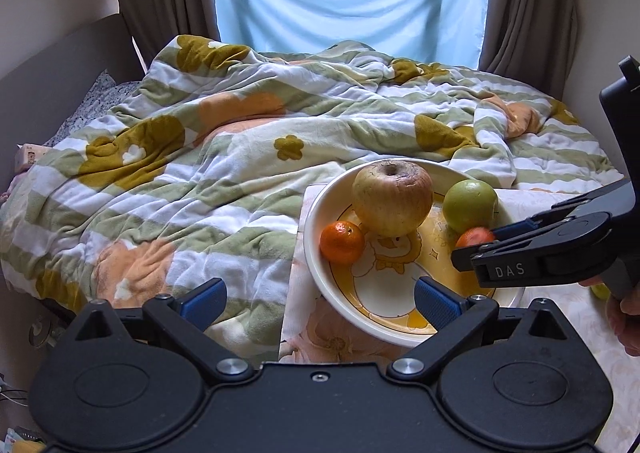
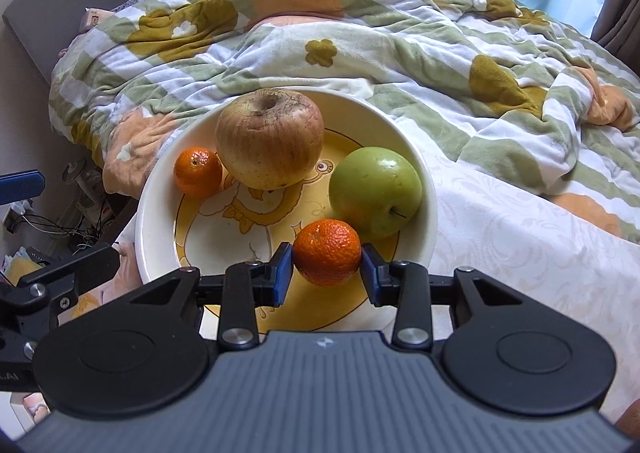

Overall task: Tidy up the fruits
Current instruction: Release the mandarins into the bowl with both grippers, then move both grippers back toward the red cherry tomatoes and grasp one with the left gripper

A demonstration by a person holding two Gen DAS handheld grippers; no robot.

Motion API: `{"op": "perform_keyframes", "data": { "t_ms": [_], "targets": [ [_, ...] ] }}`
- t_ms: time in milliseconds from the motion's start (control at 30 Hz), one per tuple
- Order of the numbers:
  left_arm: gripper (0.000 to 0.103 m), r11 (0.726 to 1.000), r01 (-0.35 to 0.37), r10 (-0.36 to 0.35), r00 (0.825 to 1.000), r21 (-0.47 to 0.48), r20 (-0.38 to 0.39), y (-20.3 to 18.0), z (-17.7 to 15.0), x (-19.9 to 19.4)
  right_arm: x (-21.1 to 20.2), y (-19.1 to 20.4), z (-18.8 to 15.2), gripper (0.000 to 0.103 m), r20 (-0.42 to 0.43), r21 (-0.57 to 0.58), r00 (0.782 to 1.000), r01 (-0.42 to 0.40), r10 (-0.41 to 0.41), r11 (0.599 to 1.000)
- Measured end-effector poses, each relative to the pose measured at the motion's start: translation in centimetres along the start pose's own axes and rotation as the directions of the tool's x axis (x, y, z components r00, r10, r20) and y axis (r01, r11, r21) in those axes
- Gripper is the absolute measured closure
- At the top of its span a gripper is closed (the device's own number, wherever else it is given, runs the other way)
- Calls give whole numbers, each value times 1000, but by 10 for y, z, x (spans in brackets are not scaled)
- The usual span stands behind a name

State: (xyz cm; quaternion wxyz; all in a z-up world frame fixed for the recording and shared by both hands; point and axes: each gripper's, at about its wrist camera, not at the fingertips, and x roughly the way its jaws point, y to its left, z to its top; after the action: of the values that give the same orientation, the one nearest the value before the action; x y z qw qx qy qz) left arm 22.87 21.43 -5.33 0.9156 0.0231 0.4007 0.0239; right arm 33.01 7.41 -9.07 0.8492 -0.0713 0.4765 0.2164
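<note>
Above the bowl's near rim, right tool pinches mandarin.

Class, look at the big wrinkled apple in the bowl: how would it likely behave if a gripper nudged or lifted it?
The big wrinkled apple is round, so a nudge would probably roll it toward the small mandarin beside it. Its shrivelled skin suggests softer flesh that may bruise under firm pads. It is the largest fruit in the bowl, so likely the heaviest.
</note>
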Motion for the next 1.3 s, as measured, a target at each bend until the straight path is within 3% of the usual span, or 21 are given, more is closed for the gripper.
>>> {"op": "perform_keyframes", "data": {
  "t_ms": [100,133,167,833,1300],
  "targets": [
    [1,1000,-7,7,1000,4,5,0,-1,0,-6,4,0,26,22,-28,1000,13,-12,1000],
    [1,1000,-10,10,1000,8,8,-1,-1,-3,-8,6,0,10,29,-36,999,29,-28,999],
    [1,1000,-13,13,1000,9,11,-1,-1,-4,-11,6,0,0,41,-37,998,48,-47,998],
    [1,1000,-7,6,996,12,87,-3,-8,-71,-103,11,-30,0,139,46,981,127,-132,991],
    [1,998,-54,52,990,13,135,-71,-36,-141,-196,-24,-100,0,202,107,967,135,-155,985]
  ]
}}
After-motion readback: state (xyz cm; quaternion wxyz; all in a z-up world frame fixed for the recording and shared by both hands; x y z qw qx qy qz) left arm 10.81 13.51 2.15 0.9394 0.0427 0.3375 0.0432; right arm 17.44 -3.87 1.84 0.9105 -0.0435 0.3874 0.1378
